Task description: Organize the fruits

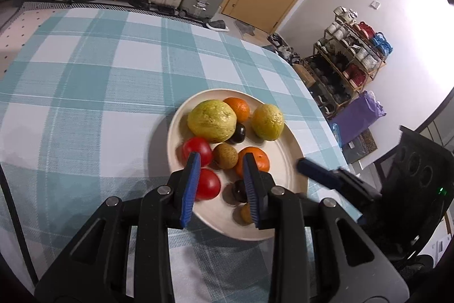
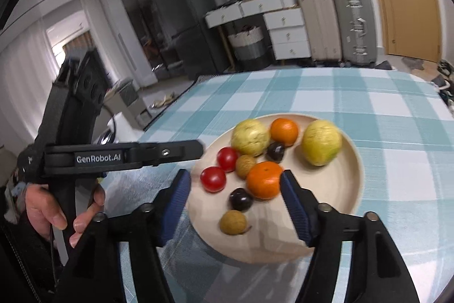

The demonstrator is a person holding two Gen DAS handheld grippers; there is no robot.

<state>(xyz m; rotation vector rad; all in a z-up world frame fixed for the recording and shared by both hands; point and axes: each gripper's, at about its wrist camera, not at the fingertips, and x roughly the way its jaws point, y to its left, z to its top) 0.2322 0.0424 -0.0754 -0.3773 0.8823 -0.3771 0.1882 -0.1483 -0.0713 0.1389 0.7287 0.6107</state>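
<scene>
A round cream plate (image 2: 351, 161) sits on a table covered with a blue and white checked cloth (image 2: 383, 93), and all the fruit lies on it. At the far side are two yellow-green guavas (image 2: 249, 137), one on the left and one on the right (image 2: 322, 142), with an orange (image 2: 284, 131) between them and a dark plum (image 2: 275, 152) just in front. Nearer lie two red tomatoes (image 2: 213, 178) side by side on the left, a brown longan (image 2: 245, 166), a second orange (image 2: 264, 179), another plum (image 2: 241, 199) and a second longan (image 2: 233, 222) closest to the near rim. The right gripper (image 2: 235, 183) hangs over the near part of the plate with its blue fingers (image 2: 295, 206) wide apart, holding nothing. The left gripper (image 1: 221, 163) hovers over the tomatoes and near orange, fingers apart and empty. A hand (image 2: 51, 206) grips its handle at the left.
</scene>
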